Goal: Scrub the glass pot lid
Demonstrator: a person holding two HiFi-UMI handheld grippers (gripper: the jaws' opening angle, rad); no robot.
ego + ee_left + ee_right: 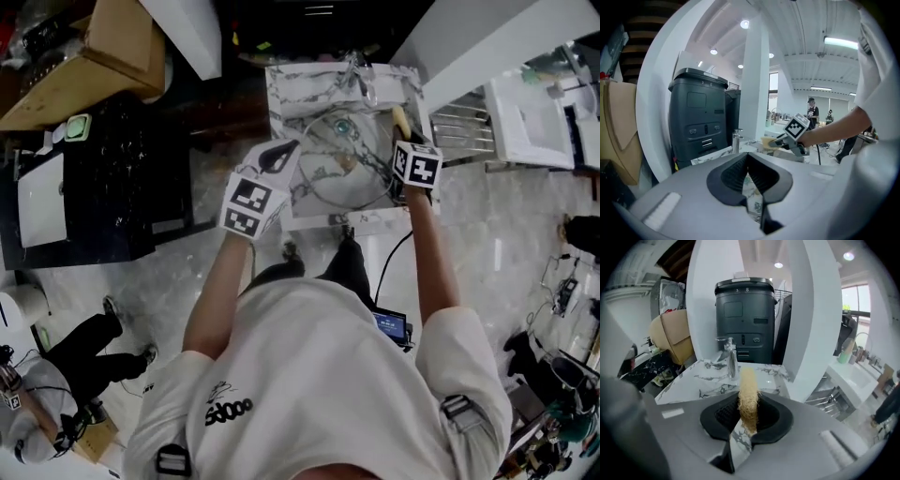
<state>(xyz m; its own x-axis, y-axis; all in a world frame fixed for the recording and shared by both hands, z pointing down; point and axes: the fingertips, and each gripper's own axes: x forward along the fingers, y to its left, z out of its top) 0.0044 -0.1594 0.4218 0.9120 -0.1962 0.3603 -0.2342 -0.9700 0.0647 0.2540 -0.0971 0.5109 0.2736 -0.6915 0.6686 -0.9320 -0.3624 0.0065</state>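
Your right gripper [748, 416] clamps a tan fibrous loofah scrubber [748, 392] above the white marble sink [281, 94]. The round glass pot lid [342, 164] lies in that sink. Your left gripper [748, 172], at the sink's left edge, has its jaws drawn together with nothing visible between them.

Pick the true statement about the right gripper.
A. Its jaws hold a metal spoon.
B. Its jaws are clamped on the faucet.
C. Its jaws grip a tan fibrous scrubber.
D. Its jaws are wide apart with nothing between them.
C: in the right gripper view, the right gripper has its jaws closed on a tan fibrous scrubber, which stands up between them in front of the marble counter.
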